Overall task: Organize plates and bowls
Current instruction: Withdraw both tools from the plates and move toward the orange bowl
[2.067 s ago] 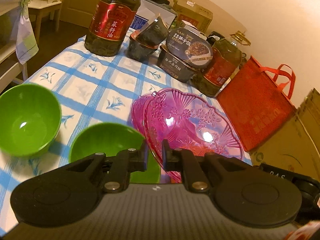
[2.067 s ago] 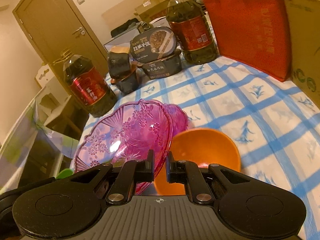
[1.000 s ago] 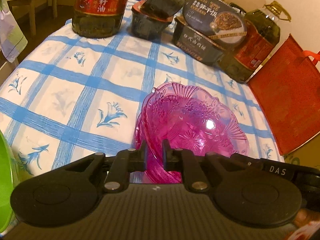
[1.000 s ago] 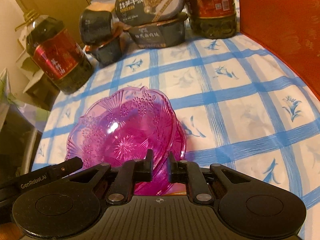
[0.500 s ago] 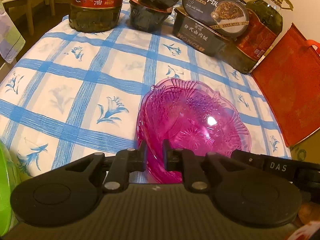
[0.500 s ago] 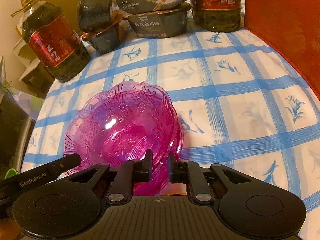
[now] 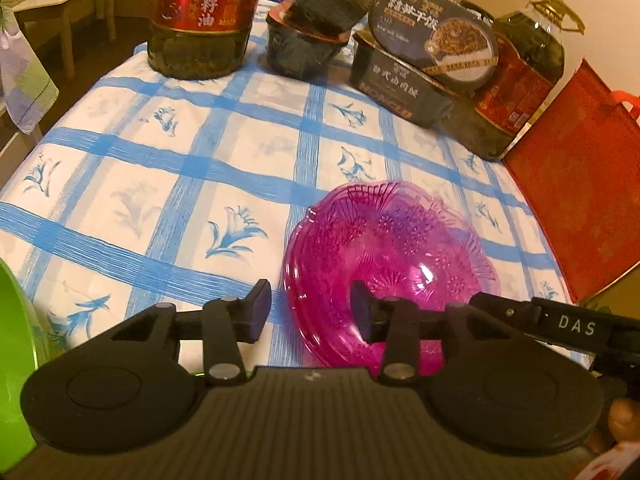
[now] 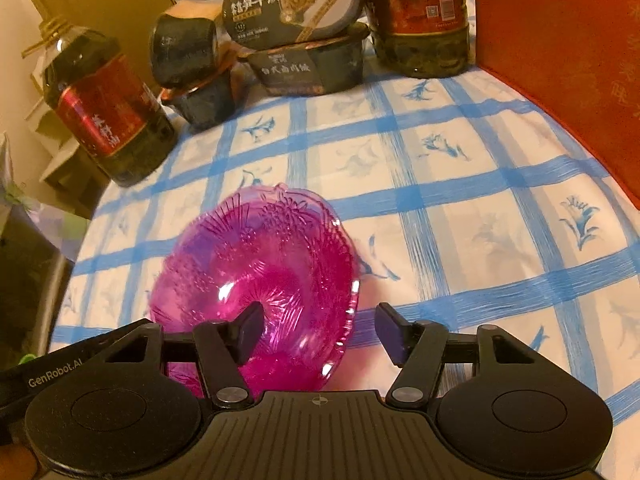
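A stack of translucent pink plates [image 7: 384, 256] lies on the blue-checked tablecloth [image 7: 168, 184], slightly blurred. My left gripper [image 7: 310, 312] straddles the stack's left rim; its jaws are opening and the pads stand clear of the plastic. In the right wrist view the pink plates [image 8: 256, 272] sit left of centre, and my right gripper [image 8: 320, 332] straddles their right rim, jaws also opening, pads not touching. A green bowl [image 7: 12, 360] shows at the left edge of the left wrist view. The two grippers stand close together on either side of the stack.
Along the table's far side stand a red-labelled oil bottle [image 7: 200, 16], dark food tubs [image 7: 308, 40], stacked meal boxes [image 7: 424, 56] and a second oil bottle [image 7: 520, 92]. A red bag [image 7: 572, 200] stands at the right. A chair [image 7: 64, 12] is beyond the left edge.
Both grippers, shut on the pink plate's rim in the earlier frames, have opened and let it go. The plate has dropped flat onto the one under it.
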`<state>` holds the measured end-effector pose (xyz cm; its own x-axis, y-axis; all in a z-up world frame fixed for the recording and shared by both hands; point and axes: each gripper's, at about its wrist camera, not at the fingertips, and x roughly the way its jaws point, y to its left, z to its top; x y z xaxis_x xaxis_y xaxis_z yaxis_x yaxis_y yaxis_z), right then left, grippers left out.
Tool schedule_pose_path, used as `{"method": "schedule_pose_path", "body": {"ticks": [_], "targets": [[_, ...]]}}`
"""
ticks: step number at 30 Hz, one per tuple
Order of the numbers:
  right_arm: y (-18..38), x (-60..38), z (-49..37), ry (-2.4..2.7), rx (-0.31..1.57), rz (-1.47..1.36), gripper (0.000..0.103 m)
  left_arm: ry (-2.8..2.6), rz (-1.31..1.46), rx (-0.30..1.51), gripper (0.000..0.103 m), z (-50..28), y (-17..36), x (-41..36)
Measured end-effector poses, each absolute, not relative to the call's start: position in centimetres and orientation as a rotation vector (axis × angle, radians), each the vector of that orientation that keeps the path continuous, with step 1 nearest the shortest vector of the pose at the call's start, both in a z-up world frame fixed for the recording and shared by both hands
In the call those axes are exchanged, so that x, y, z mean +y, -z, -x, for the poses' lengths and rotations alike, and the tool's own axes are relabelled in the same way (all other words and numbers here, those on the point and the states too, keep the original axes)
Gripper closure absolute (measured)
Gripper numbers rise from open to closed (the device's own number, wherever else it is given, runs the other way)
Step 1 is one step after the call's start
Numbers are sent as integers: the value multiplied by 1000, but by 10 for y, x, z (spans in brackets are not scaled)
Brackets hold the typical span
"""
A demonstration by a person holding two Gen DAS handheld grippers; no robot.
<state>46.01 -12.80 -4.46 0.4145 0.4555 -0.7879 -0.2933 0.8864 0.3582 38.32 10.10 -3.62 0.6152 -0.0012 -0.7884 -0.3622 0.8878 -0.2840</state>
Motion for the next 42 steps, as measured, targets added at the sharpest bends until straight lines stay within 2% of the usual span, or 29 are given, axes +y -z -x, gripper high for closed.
{"method": "schedule_pose_path", "body": {"ticks": [16, 27, 42], "targets": [[-2, -180, -404, -447, 972, -271, 42, -214, 470, 795, 60, -316, -15, 89], [-26, -199, -304, -477, 944, -303, 42, -231, 392, 742, 39, -225, -36, 63], [-24, -208, -191, -469, 936, -243, 41, -258, 276, 727, 28, -121, -42, 46]]}}
